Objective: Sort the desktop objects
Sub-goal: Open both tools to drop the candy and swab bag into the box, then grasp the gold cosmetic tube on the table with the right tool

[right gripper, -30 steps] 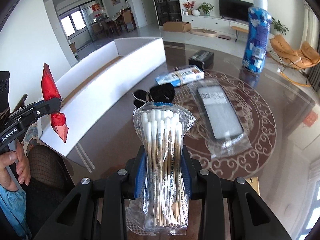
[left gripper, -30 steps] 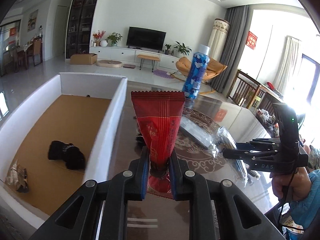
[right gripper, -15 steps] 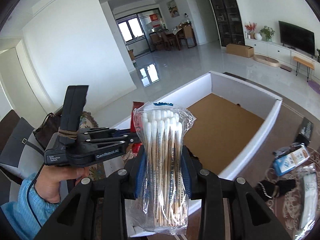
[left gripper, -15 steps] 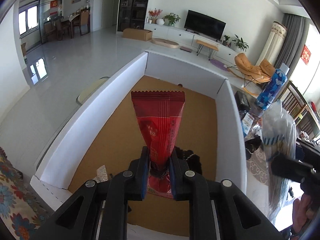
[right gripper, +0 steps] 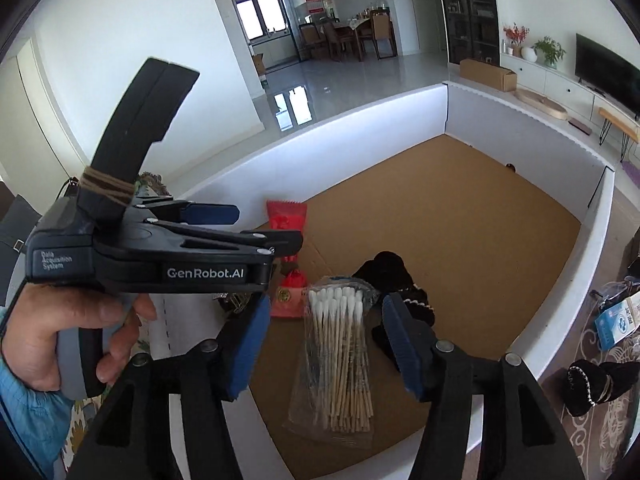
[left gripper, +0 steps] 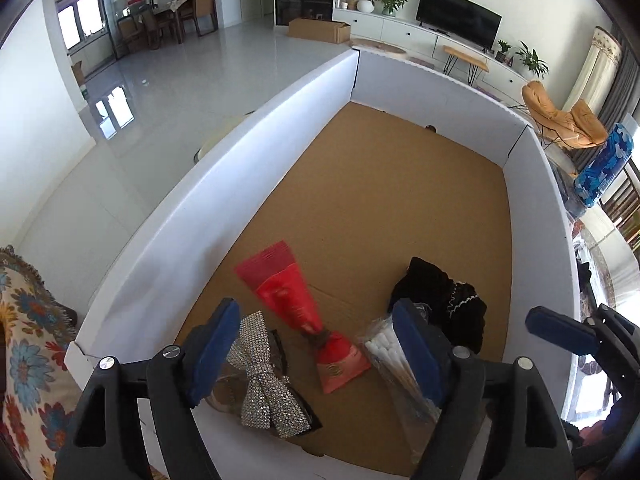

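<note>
Both grippers hang over the near end of a white-walled box (left gripper: 240,168) with a brown cardboard floor. My left gripper (left gripper: 316,356) is open; below it a red snack packet (left gripper: 296,304) lies on the floor. My right gripper (right gripper: 320,344) is open over a clear bag of cotton swabs (right gripper: 336,352), which lies on the floor. The swab bag also shows in the left wrist view (left gripper: 396,364). The left gripper also shows in the right wrist view (right gripper: 256,224), held by a hand.
In the box lie a black fabric item (left gripper: 440,300) and a glittery silver bow (left gripper: 268,380). Right of the box, on the table, are a blue camouflage bottle (left gripper: 604,164), a small blue-white carton (right gripper: 618,320) and a black pouch (right gripper: 592,384).
Both grippers opened. The red packet dropped from the left one and the swab bag from the right one onto the box floor. Both views moved closer over the box.
</note>
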A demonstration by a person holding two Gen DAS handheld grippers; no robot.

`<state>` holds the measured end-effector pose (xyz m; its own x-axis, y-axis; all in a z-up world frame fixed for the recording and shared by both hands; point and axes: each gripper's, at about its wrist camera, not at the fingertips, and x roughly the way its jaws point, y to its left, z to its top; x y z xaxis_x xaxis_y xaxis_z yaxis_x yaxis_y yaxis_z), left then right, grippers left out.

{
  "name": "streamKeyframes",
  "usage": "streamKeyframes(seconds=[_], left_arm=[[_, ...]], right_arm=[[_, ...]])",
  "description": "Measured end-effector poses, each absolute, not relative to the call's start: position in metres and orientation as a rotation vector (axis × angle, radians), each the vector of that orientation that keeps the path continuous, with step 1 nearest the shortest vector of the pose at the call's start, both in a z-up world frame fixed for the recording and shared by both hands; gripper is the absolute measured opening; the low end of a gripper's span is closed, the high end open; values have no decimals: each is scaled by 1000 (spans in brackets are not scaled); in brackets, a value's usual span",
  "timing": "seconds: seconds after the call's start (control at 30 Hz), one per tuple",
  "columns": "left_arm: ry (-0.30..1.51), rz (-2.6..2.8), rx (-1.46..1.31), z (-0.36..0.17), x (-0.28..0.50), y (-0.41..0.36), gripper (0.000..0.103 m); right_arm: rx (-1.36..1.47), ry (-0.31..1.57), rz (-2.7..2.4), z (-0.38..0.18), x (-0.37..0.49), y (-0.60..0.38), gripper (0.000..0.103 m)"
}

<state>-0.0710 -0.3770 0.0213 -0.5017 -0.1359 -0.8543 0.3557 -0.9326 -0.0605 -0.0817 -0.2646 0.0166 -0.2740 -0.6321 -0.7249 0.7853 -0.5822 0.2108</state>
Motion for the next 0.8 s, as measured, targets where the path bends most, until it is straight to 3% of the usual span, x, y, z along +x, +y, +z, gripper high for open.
streamKeyframes(seconds=[0.07,0.2,0.37,0.4,0.43,0.5,0.8], left_arm=[[336,-2509,1330,32,-65,-368,78],[233,-2611,1245,62,-57,-320,78],[112,-2829,1217,90,-57,-220,78],[93,-2874,1222,91,-56,-197,82],[79,-2915,1236,91,-53,-176,92],[61,-2978,1281,82,-52,-134,102],[45,-2885,1643,-53,-78,-22,102]], right_arm=[[946,204,-2005,29,-82,-242,68],[856,111,-2140,43,-77,-177,89],[895,42,-2333,19,-67,-65,90],[927,36,-2364,10,-64,-41,90],[963,36,-2395,2,-60,-17,90],[1034,41,-2458,-14,-49,31,90],[1156,125,-2707,-35,21,209,90]])
